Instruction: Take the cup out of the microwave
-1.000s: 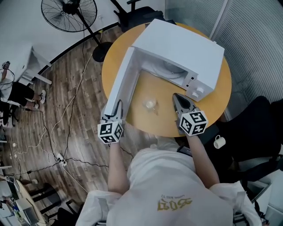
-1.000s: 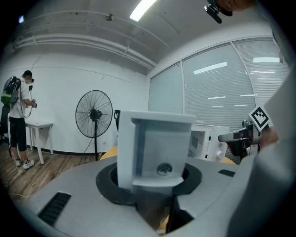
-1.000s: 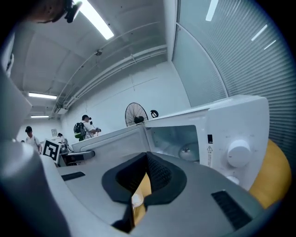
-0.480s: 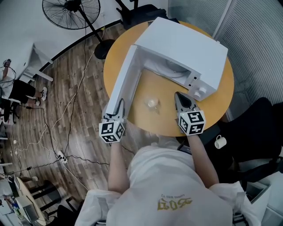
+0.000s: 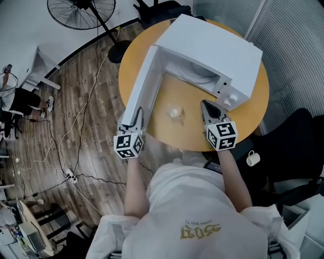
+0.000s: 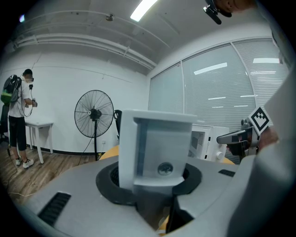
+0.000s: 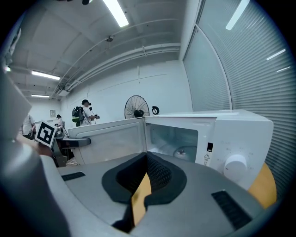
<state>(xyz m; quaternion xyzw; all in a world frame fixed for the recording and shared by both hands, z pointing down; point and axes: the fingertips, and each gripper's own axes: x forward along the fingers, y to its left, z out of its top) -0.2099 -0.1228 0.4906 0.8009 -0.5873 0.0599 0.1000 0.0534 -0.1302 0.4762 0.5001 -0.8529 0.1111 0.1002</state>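
Observation:
The white microwave stands on a round yellow table with its door swung open to the left. My left gripper is shut on the door's free edge; the white door end fills the space between its jaws. A small clear cup rests on the table in front of the open cavity, between both grippers and touched by neither. My right gripper hovers right of the cup, below the control knob, shut and empty. The cup is hidden in both gripper views.
A standing fan and loose cables are on the wooden floor to the left. A white mug lies by a black chair at the right. Another person stands far off. Blinds line the right wall.
The right gripper has rolled a little about its own axis. The left gripper stays put, still gripping the door. The cup has not moved.

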